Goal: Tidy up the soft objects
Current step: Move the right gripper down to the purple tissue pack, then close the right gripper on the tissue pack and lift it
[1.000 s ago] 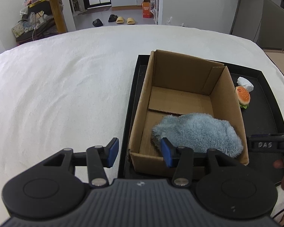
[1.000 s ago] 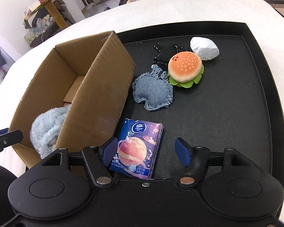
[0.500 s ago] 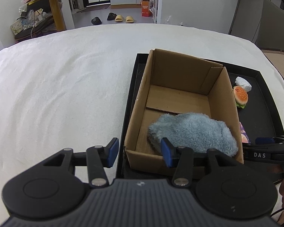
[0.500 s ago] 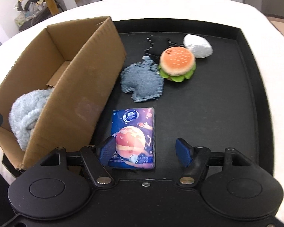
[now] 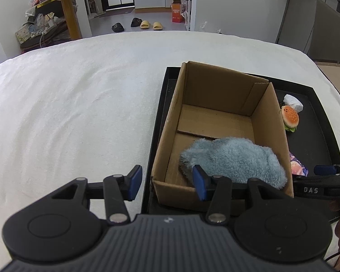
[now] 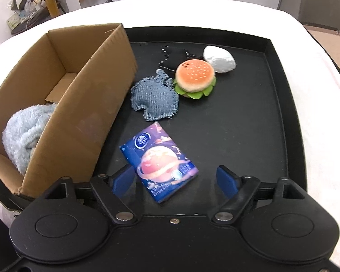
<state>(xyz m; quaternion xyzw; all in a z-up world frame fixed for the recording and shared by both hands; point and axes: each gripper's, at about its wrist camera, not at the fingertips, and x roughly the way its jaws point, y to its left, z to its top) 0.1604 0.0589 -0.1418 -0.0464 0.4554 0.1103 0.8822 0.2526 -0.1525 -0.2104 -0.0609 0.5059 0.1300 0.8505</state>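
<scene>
A cardboard box (image 5: 269, 113) (image 6: 95, 104) stands at the left of a black tray (image 6: 281, 113) (image 5: 317, 122). A fluffy blue soft toy (image 5: 233, 156) (image 6: 25, 133) lies in the box's near end. On the tray lie a blue tissue pack (image 6: 158, 158), a denim plush (image 6: 155, 98), a burger plush (image 6: 195, 77) (image 5: 289, 118) and a white wrapped lump (image 6: 219, 59). My right gripper (image 6: 172, 181) is open, its jaws either side of the tissue pack's near end. My left gripper (image 5: 166, 182) is open and empty, at the box's near left corner.
The tray rests on a white cloth-covered surface (image 5: 74, 104). A black beaded cord (image 6: 167, 56) lies behind the burger plush. The room floor, slippers (image 5: 150, 25) and a yellow table (image 5: 68, 4) lie beyond the far edge.
My right gripper has swung right and forward, so the tissue pack now sits between its open jaws. My left gripper has drawn back a little from the box.
</scene>
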